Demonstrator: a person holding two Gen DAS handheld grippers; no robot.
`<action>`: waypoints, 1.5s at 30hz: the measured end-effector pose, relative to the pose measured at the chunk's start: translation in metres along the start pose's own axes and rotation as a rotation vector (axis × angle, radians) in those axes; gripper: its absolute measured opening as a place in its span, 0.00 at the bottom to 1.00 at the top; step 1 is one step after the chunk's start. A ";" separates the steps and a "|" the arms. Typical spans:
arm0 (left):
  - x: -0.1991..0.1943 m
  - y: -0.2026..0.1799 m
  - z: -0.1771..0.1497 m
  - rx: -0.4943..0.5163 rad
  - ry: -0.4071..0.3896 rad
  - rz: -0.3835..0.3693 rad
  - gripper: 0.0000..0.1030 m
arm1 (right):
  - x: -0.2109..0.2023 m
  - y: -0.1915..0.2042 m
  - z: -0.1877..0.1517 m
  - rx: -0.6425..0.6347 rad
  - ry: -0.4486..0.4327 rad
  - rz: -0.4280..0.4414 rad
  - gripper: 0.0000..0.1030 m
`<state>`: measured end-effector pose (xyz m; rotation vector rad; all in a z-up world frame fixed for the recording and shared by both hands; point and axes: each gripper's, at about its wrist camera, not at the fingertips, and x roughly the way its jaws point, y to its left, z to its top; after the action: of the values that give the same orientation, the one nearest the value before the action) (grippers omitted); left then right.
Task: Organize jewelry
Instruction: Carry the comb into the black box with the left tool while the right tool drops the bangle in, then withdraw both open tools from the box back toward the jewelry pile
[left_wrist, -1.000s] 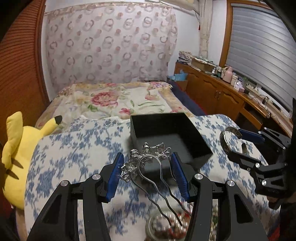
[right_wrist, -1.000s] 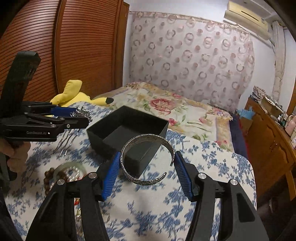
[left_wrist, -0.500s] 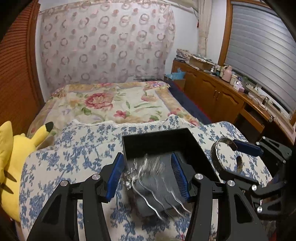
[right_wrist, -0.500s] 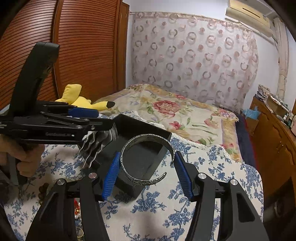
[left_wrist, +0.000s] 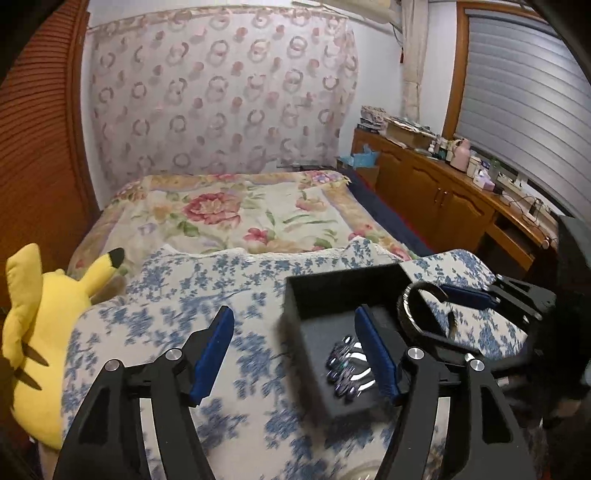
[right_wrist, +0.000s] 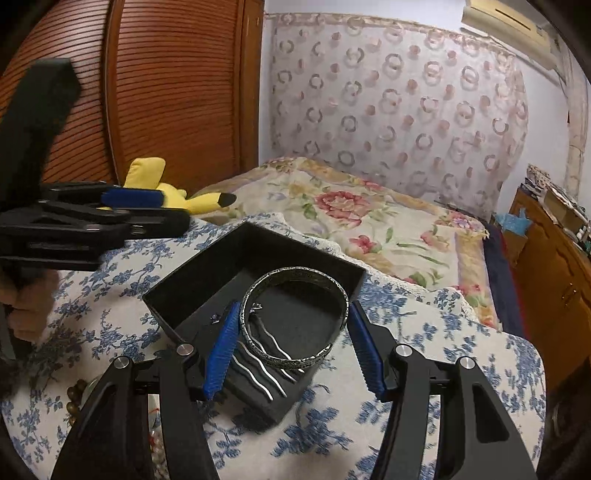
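An open black box stands on a blue-flowered cloth. A silver hair fork lies inside the box. My left gripper is open and empty, its right finger over the box, its left finger over the cloth. My right gripper is shut on a silver cuff bangle and holds it just above the box's near end, over the fork's prongs.
A yellow plush toy lies at the left edge of the cloth. Beads and a round glass item sit at the near left. A floral bed lies behind, wooden cabinets to the right.
My left gripper opened and let the hair fork drop into the box, then shifted left. My right gripper moved the bangle forward over the box.
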<state>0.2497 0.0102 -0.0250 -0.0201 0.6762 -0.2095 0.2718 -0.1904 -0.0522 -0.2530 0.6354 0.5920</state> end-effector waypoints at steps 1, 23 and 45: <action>-0.005 0.003 -0.003 -0.001 -0.007 0.006 0.70 | 0.004 0.003 0.001 -0.007 0.008 0.001 0.60; -0.049 -0.002 -0.082 0.024 0.038 -0.017 0.89 | -0.020 0.010 -0.005 0.010 0.004 -0.005 0.63; -0.036 -0.060 -0.122 0.117 0.194 -0.106 0.89 | -0.115 0.056 -0.131 0.130 0.066 0.017 0.63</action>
<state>0.1353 -0.0351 -0.0932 0.0775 0.8558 -0.3564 0.1009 -0.2478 -0.0856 -0.1462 0.7372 0.5583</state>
